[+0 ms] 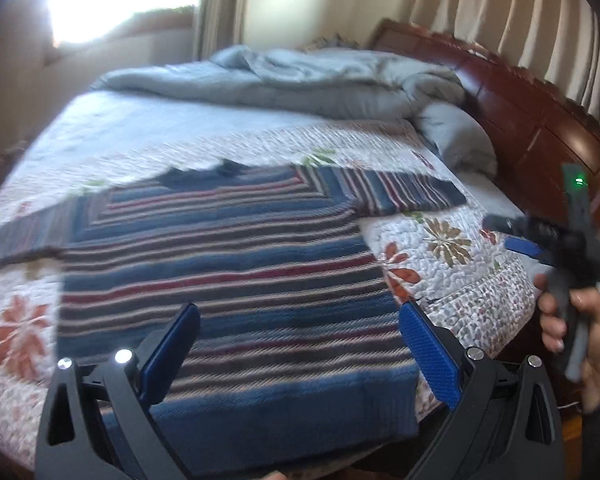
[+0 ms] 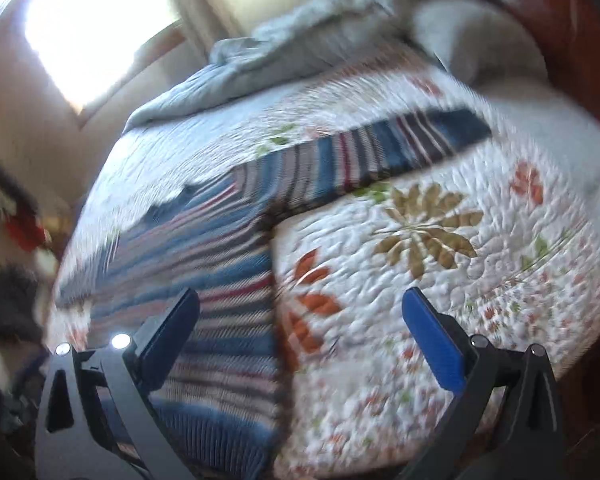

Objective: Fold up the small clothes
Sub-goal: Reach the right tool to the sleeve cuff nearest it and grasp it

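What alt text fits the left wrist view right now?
A striped sweater lies flat, sleeves spread, on a floral quilt, with the open left gripper above its hem. At right, a hand holds the right gripper; a grey duvet is bunched behind.

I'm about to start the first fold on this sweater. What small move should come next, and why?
Probably lower the right hand-held gripper onto the sweater's right sleeve: the sweater lies flat on the quilt, sleeves spread, both grippers open and empty.

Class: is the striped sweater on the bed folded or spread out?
Spread out. The striped sweater lies flat on the quilt, both sleeves stretched sideways, no folds made.
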### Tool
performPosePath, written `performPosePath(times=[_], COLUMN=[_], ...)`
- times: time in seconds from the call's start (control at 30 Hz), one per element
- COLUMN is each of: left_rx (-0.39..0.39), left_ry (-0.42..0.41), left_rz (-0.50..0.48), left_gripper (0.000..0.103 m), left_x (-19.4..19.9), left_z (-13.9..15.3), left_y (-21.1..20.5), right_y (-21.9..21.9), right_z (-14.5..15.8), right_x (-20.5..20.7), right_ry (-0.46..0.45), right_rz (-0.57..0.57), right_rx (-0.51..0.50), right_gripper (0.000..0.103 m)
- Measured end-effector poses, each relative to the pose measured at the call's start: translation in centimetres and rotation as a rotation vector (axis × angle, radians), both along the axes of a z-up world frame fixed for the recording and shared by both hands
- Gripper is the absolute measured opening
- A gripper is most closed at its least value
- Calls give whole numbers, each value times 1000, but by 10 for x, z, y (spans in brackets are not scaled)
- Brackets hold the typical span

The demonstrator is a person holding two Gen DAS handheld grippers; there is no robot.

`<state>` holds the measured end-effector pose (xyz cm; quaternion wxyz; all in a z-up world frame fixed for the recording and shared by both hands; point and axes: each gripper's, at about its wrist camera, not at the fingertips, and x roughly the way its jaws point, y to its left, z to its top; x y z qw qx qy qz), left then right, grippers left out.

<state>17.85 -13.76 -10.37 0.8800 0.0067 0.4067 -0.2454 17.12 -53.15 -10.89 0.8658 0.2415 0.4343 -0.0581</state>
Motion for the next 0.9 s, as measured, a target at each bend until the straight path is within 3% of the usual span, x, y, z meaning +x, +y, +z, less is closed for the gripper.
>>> performPosePath(times=[0.1,0.13,0.23,0.3,0.37,0.47,0.53,0.6,0.63,0.67,0.9], left_rx=[-70,-80,-62,-34,-2,6,8,22,29,31,35], left_ry=[-49,-64,-49,-35,-26,13,40,57,63,74,77], left_rz=[-49,-63,-90,-104,-102,-106,-102,-104,-102,-98,-80], left_gripper=[100,100,100,100,100,100,99,99,99,99,99], left_x=[21,31,64,86,99,116,120,119,119,120,122], left_z=[-10,-14,-32,-47,-59,-81,-94,-103,-108,-111,-116], left_y=[-22,-32,-60,-79,-88,-98,-98,-97,-96,-94,-92], right_y=[-64,-79,-123,-155,-179,-228,-248,-267,-275,-281,-296], right_z=[-26,-32,-51,-66,-76,-99,-107,-114,-118,-121,-134], right_x=[27,34,63,84,98,122,130,133,134,134,127], right_ry=[5,8,39,52,41,7,-8,-16,-14,-6,6], right_rz=[-91,-113,-143,-168,-197,-262,-306,-368,-395,-420,-459], right_rx=[89,100,96,129,173,293,321,343,363,370,352], right_gripper=[98,92,56,43,21,8,11,21,37,46,47])
